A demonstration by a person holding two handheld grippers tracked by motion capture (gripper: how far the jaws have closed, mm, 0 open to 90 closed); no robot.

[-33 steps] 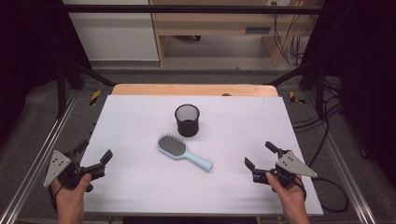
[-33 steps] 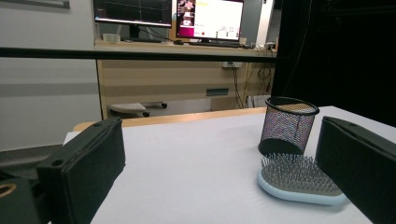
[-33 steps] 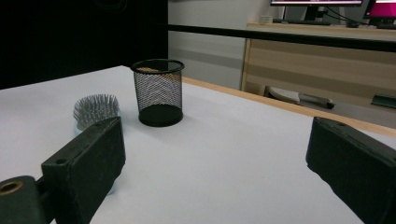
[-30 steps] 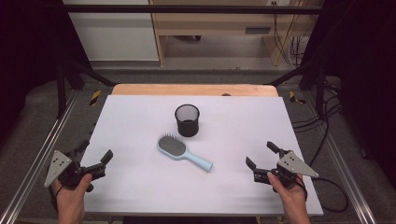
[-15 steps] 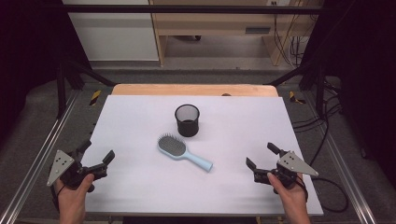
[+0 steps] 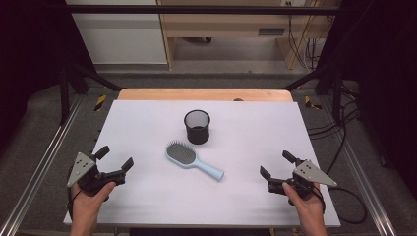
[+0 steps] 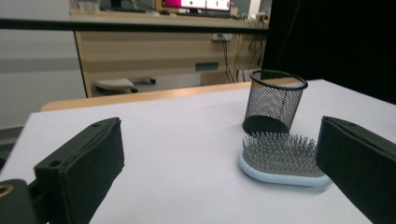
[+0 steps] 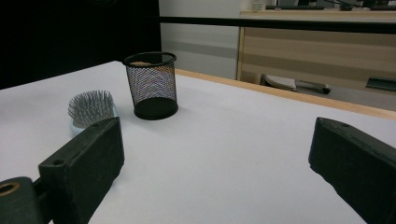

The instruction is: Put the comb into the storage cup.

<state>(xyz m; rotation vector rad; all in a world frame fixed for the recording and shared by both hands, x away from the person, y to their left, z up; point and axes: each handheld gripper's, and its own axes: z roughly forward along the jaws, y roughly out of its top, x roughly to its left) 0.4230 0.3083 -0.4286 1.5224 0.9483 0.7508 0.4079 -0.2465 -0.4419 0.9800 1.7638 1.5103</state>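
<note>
- Hairbrush (image 6: 193, 160) lies flat mid-table, bristles up, just in front of the mesh cup (image 6: 197, 126), apart from it.
- Long axis runs diagonal: head toward the far left, handle tip toward the near right.
- Right gripper (image 6: 277, 170) wide open, holding nothing; handle end points roughly its way, so it is likely nearer for a handle grab.
- Left gripper (image 6: 116, 158) also wide open, holding nothing; faces the brush head, off to its right.
</note>
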